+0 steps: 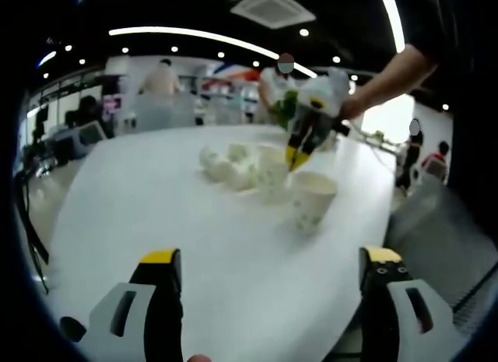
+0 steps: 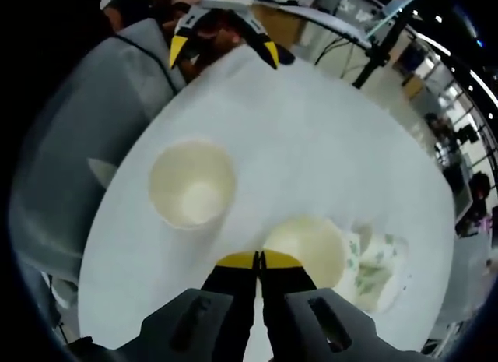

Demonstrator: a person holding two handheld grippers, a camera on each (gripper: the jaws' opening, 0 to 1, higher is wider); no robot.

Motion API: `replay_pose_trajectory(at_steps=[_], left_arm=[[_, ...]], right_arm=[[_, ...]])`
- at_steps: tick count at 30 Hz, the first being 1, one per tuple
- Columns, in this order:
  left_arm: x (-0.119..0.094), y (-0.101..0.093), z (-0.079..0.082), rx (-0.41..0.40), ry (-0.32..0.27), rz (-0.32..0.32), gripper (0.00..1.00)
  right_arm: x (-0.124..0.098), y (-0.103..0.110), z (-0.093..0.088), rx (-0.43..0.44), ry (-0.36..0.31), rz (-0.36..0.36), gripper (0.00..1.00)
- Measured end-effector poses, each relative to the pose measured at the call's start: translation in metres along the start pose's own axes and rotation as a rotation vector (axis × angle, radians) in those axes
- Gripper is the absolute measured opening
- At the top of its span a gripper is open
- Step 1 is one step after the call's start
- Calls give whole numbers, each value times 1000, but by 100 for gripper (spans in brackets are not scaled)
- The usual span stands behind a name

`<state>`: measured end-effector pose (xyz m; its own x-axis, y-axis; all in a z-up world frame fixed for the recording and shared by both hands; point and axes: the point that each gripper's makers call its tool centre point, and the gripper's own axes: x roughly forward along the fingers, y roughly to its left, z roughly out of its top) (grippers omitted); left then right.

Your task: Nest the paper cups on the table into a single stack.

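Since the white bench carries all the cups, the right gripper hangs just above an upright cup, its fingers closed on nothing; a second upright cup stands apart, nearer the left gripper, whose fingers are wide open.
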<state>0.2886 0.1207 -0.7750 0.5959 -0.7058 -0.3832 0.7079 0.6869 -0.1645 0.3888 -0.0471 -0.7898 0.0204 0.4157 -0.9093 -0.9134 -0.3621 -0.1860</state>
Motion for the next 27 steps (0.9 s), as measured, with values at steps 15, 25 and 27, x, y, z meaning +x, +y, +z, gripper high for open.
replay_pose_trajectory(at_steps=[15, 25, 27], left_arm=[[2, 0, 4, 6, -6, -3, 93], [3, -1, 7, 13, -10, -9, 93], [4, -2, 9, 15, -11, -11, 93]], right_arm=[[-24, -2, 11, -6, -22, -36, 0], [-42, -2, 18, -27, -26, -51, 0], [-45, -3, 20, -28, -27, -54, 0]])
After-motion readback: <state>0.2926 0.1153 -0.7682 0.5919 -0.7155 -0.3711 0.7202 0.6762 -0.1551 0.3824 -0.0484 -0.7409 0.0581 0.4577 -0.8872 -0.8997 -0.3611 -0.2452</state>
